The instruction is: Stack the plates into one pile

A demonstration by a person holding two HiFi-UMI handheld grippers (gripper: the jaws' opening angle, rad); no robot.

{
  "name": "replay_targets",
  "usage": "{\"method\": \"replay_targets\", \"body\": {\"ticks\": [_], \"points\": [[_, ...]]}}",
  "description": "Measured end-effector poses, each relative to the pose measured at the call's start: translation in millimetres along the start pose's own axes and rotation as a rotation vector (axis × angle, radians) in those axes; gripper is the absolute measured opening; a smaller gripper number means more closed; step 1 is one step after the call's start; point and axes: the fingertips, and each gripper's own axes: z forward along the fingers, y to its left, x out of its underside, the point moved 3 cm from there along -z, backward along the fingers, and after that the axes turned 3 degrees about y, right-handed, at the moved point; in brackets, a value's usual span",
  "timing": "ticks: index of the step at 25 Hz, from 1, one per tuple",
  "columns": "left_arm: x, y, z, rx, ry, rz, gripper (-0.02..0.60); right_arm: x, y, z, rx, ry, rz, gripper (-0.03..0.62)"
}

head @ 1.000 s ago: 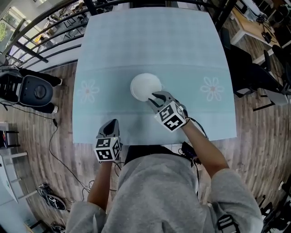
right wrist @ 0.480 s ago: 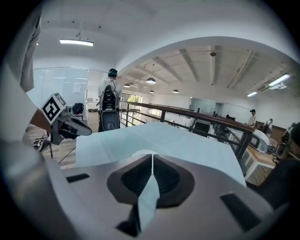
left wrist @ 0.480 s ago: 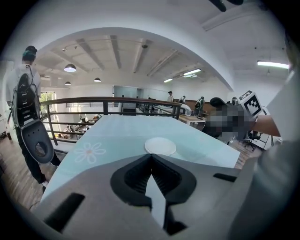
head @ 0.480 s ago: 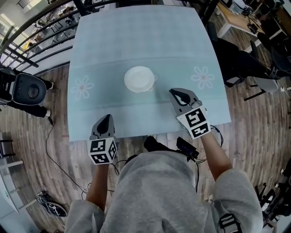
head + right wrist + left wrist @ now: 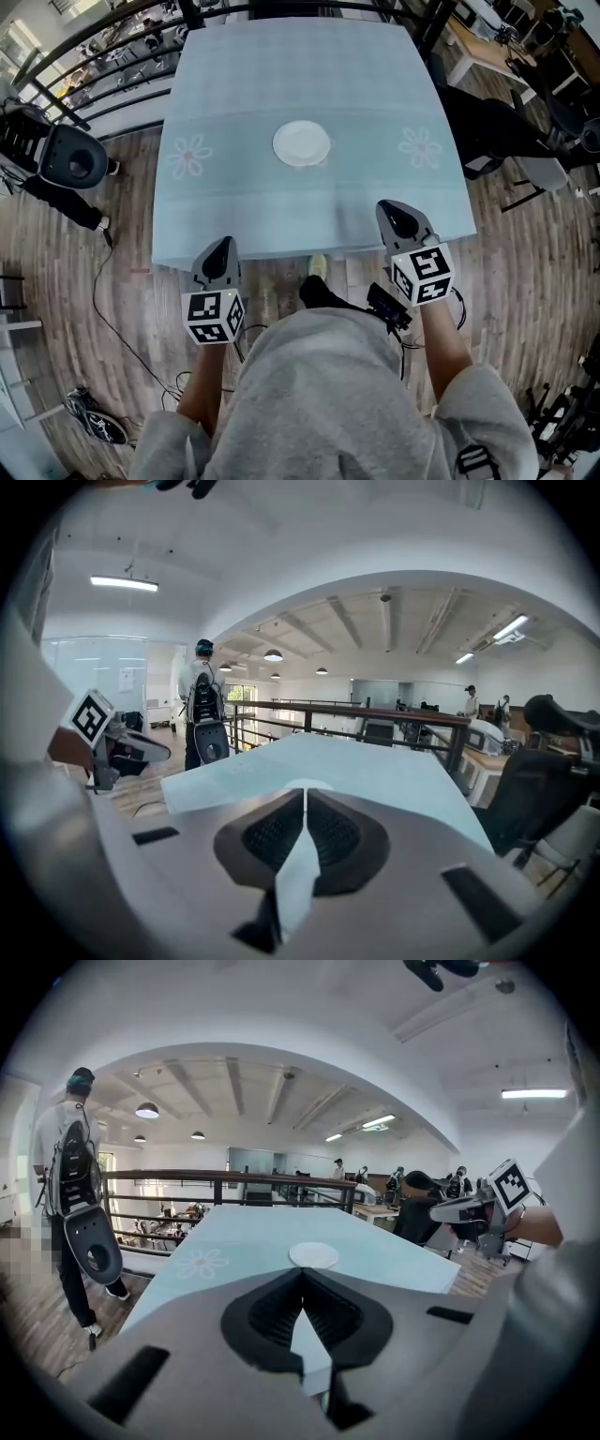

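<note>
Left gripper (image 5: 221, 251): jaws pressed together, nothing between them, at near table edge | right gripper (image 5: 397, 214): jaws together, empty, over near right part of table (image 5: 244, 216) | plates (image 5: 302, 144): one white pile mid-table, well apart from both grippers | railing (image 5: 112, 56): beyond far edge

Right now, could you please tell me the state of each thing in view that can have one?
plates: gathered in one spot mid-table, lying flat, nothing touching them; their number cannot be told.
left tongs: shut, empty, at the table's near edge, apart from the plates.
right tongs: shut, empty, at the near edge, apart from the plates.
tablecloth: spread flat over the table.
</note>
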Motion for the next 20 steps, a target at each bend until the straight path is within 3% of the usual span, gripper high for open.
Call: {"method": "replay_targets", "body": {"ticks": [12, 20], "points": [[36, -34, -78, 0.013, -0.035, -0.004, 0.018, 48, 32, -124, 0.117, -0.068, 0.167, 0.032], [33, -45, -116, 0.0, -0.082, 0.003, 0.018, 57, 35, -173, 0.172, -0.077, 0.152, 0.032]]}}
